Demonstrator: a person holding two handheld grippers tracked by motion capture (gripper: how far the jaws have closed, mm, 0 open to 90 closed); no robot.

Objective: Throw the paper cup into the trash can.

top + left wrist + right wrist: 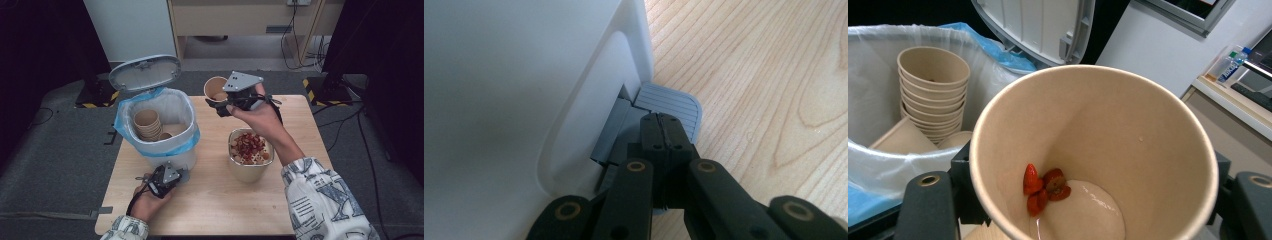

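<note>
Paper cup is held beside the bin by the right hand-held gripper.
Light and crushable, it is clamped at the wall; the left hand-held gripper, clenched empty, presses the pedal.

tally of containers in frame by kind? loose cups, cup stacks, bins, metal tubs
Paper cup held in the right gripper: 1, the paper cup
Stack of paper cups in the bin: 1
Loose cups lying beside the stack: 2
Pedal bin with blue liner, lid up: 1
Metal tub of red bits: 1
Total: 6
</note>
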